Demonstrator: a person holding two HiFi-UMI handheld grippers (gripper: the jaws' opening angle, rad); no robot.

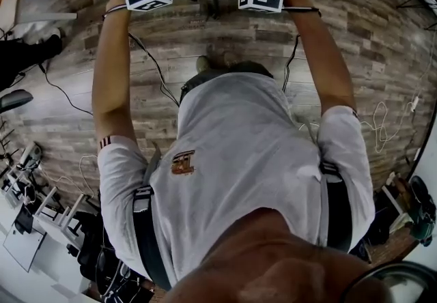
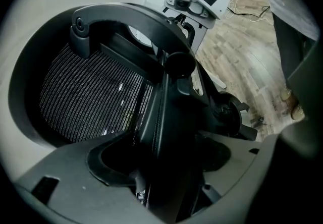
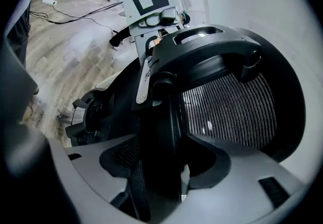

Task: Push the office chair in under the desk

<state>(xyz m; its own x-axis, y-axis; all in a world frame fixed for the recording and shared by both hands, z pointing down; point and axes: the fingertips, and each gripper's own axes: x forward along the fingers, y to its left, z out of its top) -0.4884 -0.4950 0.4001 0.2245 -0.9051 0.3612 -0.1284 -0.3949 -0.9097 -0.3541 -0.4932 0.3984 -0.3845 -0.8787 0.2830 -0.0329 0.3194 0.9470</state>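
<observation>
Left tool (image 2: pixel 164 167) and right tool (image 3: pixel 161 167) are each clenched on the chair's (image 3: pixel 212 46) stiff black frame (image 2: pixel 166 92), either side of its mesh (image 2: pixel 91 102) back. That is a good hold, since mesh would give. The chair is likely heavy but free-rolling. It stands upright on the floor (image 1: pixel 205 42) ahead, its back toward the person and its seat facing far.

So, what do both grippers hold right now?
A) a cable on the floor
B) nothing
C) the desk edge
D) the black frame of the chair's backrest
D: the left gripper and the right gripper each have their jaws closed on the backrest frame, beside its mesh.
</observation>
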